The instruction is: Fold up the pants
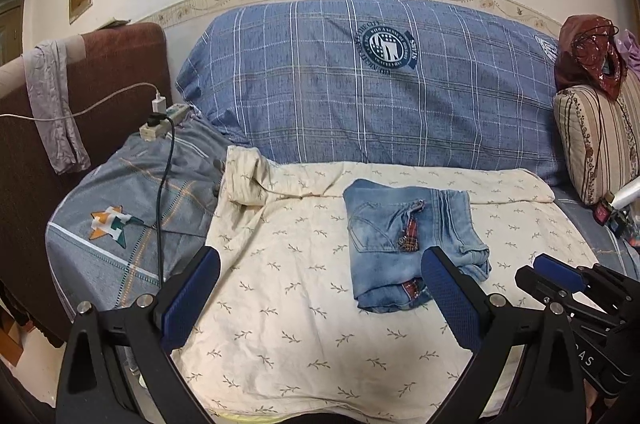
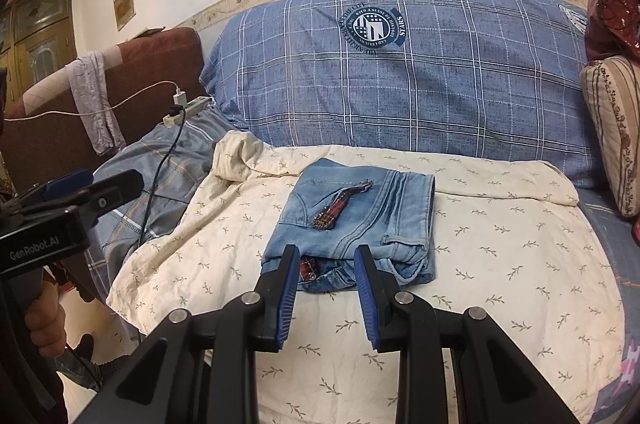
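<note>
Left gripper [image 1: 320, 284] spread wide and holding nothing, hovering over the cream sheet [image 1: 280, 304] beside the folded pants [image 1: 408, 240]; right gripper [image 2: 326, 272] parted to a middling gap, empty, fingertips just at the near edge of those jeans, contact not clear. Pants folded into a compact bundle, lying mid-sheet before the blue plaid cushion [image 2: 400, 71]. "GenRobot.AI" legible on the left gripper's body in the right wrist view.

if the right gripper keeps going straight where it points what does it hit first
Most likely the near edge of the folded light-blue denim pants on the cream leaf-print sheet; the open right gripper points at them, though depth is unclear.
</note>
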The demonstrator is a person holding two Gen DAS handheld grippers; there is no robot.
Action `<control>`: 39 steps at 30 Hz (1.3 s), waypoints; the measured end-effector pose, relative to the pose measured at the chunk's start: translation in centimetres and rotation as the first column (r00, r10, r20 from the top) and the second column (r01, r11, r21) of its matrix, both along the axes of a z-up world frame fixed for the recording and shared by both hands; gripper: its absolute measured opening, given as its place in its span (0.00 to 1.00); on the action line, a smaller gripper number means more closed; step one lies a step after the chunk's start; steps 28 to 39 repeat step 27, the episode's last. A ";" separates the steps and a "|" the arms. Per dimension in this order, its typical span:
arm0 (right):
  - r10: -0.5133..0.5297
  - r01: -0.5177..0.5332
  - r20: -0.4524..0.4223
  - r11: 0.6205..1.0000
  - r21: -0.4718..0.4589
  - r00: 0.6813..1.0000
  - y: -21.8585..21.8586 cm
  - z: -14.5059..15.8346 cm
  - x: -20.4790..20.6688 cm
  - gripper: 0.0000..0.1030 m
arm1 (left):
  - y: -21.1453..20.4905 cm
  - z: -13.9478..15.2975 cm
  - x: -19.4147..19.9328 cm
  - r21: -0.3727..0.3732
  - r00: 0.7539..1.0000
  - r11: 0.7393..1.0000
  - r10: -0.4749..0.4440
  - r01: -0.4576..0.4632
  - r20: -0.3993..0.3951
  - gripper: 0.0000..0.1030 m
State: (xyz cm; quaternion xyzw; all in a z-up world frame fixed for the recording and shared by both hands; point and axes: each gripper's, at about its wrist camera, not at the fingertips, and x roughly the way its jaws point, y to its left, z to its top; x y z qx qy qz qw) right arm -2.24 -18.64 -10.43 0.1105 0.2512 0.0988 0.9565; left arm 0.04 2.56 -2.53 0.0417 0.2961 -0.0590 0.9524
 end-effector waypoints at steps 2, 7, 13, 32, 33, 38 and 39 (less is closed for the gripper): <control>0.001 -0.001 -0.002 1.000 0.003 1.000 0.0 -0.1 0.0 0.31 | 0.0 -0.2 0.1 0.001 1.000 1.000 0.000 0.000 -0.009 0.98; -0.001 0.001 -0.004 1.000 0.003 1.000 0.0 -0.2 0.1 0.31 | 0.0 -0.6 0.2 0.002 1.000 1.000 -0.005 0.005 -0.016 0.98; 0.000 0.000 -0.009 1.000 0.001 1.000 0.1 -0.3 0.2 0.31 | 0.3 -0.7 0.2 -0.011 1.000 1.000 -0.008 0.008 -0.020 0.98; -0.001 0.001 -0.012 1.000 -0.014 1.000 0.5 -0.2 0.7 0.31 | 0.5 -1.2 0.8 -0.028 0.999 0.999 -0.031 0.031 -0.021 0.98; -0.001 0.001 -0.012 1.000 -0.014 1.000 0.5 -0.2 0.7 0.31 | 0.5 -1.2 0.8 -0.028 0.999 0.999 -0.031 0.031 -0.021 0.98; -0.001 0.001 -0.012 1.000 -0.014 1.000 0.5 -0.2 0.7 0.31 | 0.5 -1.2 0.8 -0.028 0.999 0.999 -0.031 0.031 -0.021 0.98; -0.001 0.001 -0.012 1.000 -0.014 1.000 0.5 -0.2 0.7 0.31 | 0.5 -1.2 0.8 -0.028 0.999 0.999 -0.031 0.031 -0.021 0.98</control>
